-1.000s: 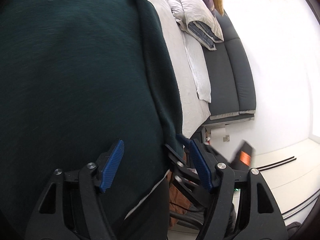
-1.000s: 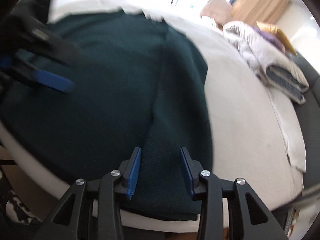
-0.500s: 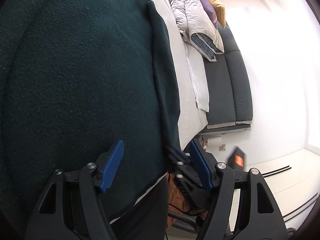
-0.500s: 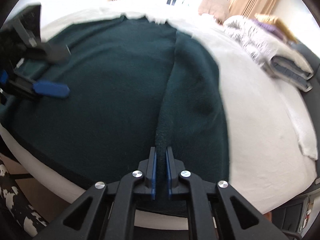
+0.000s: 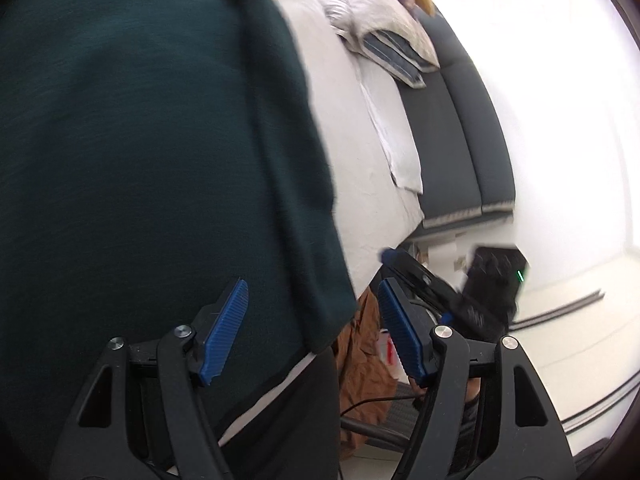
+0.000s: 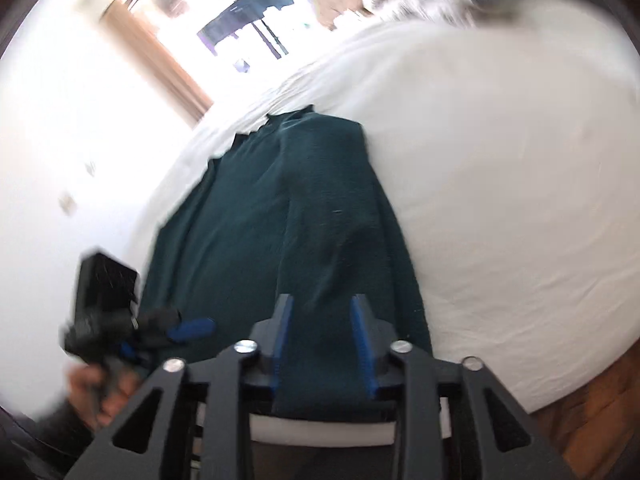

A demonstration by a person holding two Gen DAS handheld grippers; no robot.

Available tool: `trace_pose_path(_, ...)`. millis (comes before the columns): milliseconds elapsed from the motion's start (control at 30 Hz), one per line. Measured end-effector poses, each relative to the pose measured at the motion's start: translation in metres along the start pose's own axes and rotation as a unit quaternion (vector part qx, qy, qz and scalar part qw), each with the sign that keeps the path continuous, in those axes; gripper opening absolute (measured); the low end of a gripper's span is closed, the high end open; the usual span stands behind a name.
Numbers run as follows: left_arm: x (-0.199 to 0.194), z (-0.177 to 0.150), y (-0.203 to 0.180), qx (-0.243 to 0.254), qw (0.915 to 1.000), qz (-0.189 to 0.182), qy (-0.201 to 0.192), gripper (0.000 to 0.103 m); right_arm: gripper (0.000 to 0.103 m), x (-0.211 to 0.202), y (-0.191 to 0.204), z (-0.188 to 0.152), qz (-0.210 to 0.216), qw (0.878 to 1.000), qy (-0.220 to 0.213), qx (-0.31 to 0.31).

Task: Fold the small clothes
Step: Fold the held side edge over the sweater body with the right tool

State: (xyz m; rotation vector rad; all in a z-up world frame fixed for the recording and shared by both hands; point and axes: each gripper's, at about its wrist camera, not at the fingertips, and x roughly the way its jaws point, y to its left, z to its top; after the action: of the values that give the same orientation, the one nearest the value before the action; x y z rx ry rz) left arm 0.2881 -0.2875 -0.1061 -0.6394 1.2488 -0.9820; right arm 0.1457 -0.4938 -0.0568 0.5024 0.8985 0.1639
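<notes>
A dark green garment [image 6: 304, 216] lies spread flat on the white bed [image 6: 500, 184], reaching the near edge of the mattress, with one long fold line running from near to far. The right gripper [image 6: 322, 344] hangs over the garment's near right part; its jaws are opening, a modest gap between the blue pads, and the cloth lies below them, not pinched. The left gripper [image 5: 312, 332] stands with its jaws wide apart above the garment's near corner at the bed's edge, holding nothing. A folded grey duvet [image 5: 376, 12] sits at the far end of the bed beside a dark padded headboard [image 5: 460, 128].
</notes>
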Motion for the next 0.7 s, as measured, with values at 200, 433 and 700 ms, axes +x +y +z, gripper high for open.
trace_pose_path(200, 0.050, 0.004, -0.042, 0.082, 0.9962, 0.026, 0.016, 0.067, 0.023, 0.035, -0.047, 0.002, 0.030, 0.995, 0.041, 0.082)
trace_pose_path(433, 0.074, -0.007, -0.024, 0.102, 0.9917, 0.074, 0.025, 0.067, 0.023, 0.059, -0.066, 0.004, 0.051, 0.988, 0.073, 0.128)
trace_pose_path(700, 0.081, -0.021, -0.029, 0.130, 0.9849, 0.108, 0.037, 0.067, 0.022, 0.057, -0.083, 0.004, 0.063, 0.981, 0.061, 0.170)
